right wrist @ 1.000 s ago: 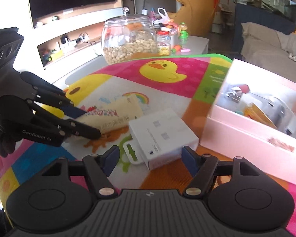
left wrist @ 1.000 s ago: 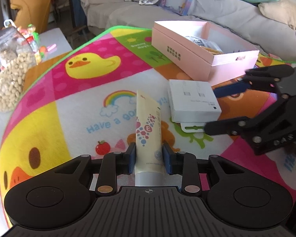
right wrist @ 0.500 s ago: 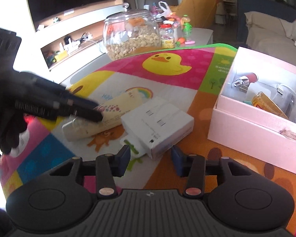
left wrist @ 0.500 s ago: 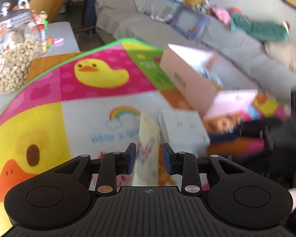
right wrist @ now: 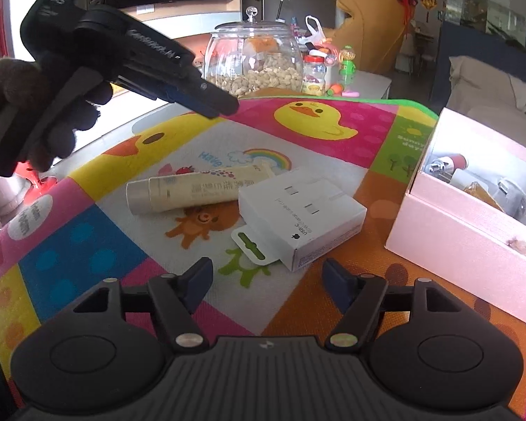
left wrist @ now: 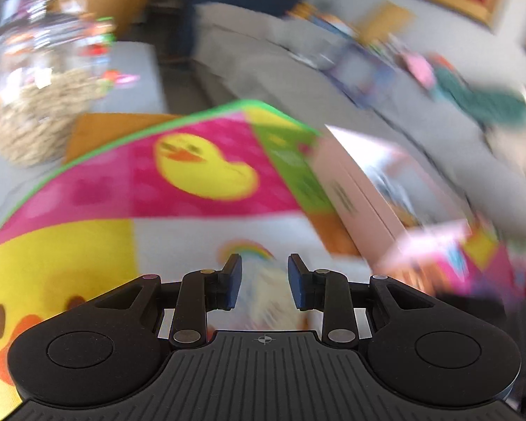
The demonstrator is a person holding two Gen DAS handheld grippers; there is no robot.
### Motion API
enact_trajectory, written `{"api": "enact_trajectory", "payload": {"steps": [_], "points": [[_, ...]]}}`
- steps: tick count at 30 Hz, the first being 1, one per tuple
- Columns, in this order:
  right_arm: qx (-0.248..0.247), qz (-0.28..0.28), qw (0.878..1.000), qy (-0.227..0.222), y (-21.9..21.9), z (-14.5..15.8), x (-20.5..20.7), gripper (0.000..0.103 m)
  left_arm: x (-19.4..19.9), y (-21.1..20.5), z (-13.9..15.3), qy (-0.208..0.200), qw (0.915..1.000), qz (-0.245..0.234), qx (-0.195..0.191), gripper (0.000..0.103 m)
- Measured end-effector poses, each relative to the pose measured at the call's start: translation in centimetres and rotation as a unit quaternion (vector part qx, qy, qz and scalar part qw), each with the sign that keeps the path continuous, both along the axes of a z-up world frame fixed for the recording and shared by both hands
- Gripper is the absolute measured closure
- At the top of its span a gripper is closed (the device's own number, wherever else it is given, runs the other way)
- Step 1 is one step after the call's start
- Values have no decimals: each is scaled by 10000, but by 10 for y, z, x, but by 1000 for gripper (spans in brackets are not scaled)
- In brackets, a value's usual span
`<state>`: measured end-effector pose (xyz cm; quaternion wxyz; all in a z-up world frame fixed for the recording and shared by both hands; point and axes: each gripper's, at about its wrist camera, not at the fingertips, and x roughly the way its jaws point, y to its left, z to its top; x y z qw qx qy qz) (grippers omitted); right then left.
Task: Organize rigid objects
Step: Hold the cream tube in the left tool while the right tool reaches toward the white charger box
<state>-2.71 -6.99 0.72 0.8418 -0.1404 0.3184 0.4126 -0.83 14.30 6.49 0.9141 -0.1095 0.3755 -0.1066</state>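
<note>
A: Which way does the cream tube [right wrist: 200, 189] lie?

B: Flat on the duck-print play mat [right wrist: 87, 231], long axis running left to right in the right wrist view, cap end to the left, crimped end to the right beneath the printed rainbow. Its right part touches the white USB-C charger box [right wrist: 301, 217], which lies flat with its hang tab toward the camera.

A: Where does the tube sit relative to the left gripper [right wrist: 221, 107]?

B: Below it and apart. That gripper is up in the air, its dark fingers pointing right and slightly downward over the mat, with nothing between them. In its own blurred view the left gripper [left wrist: 264, 277] has its blue pads [left wrist: 233, 280] spread, and a pale smear of the tube shows low between them, untouched.

A: The hand holding it?

B: A dark-gloved hand [right wrist: 35, 112] wraps the handle at the upper left, raised above the mat's edge.

A: And the right gripper [right wrist: 264, 287]?

B: Spread wide, holding nothing, low over the mat, with the charger box just ahead of its fingers. The pink storage box [right wrist: 456, 242] stands open to the right, small items inside. A glass jar of peanuts [right wrist: 254, 59] stands beyond the mat.
</note>
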Motion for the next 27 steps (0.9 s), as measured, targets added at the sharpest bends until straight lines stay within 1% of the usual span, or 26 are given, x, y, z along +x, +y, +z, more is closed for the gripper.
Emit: {"api": "enact_trajectory", "payload": {"steps": [2, 4, 5, 9, 10, 14, 17, 19, 21, 23, 25, 27], "points": [[54, -27, 10000, 63, -1, 0, 3, 31, -14, -15, -3, 111, 9992, -216, 314, 71], [25, -9, 10000, 44, 0, 0, 3, 30, -25, -26, -9, 295, 9972, -218, 649, 71], [-9, 8, 10000, 17, 1, 0, 2, 29, -29, -31, -12, 322, 9958, -205, 827, 71], [-78, 27, 10000, -14, 4, -1, 0, 26, -31, -46, -24, 415, 9917, -284, 1187, 68], [-77, 16, 10000, -7, 4, -1, 0, 26, -30, -48, -25, 412, 9913, -284, 1219, 65], [-57, -73, 9999, 43, 2, 0, 0, 25, -19, -50, -27, 397, 9927, -223, 1119, 64], [37, -356, 9991, 244, -1, 4, 5, 25, -16, -50, -29, 395, 9933, -198, 1064, 64], [359, -630, 9963, 464, -7, 11, 11, 25, -17, -48, -29, 386, 9937, -190, 1032, 64], [668, -909, 9921, 542, -11, 20, 17, 25, -20, -44, -29, 380, 9936, -114, 1054, 64], [812, -1063, 9890, 630, -9, 26, 24, 25, -23, -38, -28, 357, 9930, 21, 1125, 64], [763, -1135, 9876, 768, 0, 26, 32, 25, -27, -30, -28, 326, 9928, 193, 1138, 64], [627, -1334, 9844, 959, 13, 21, 42, 25, -31, -21, -29, 332, 9935, 357, 1026, 64]]}}
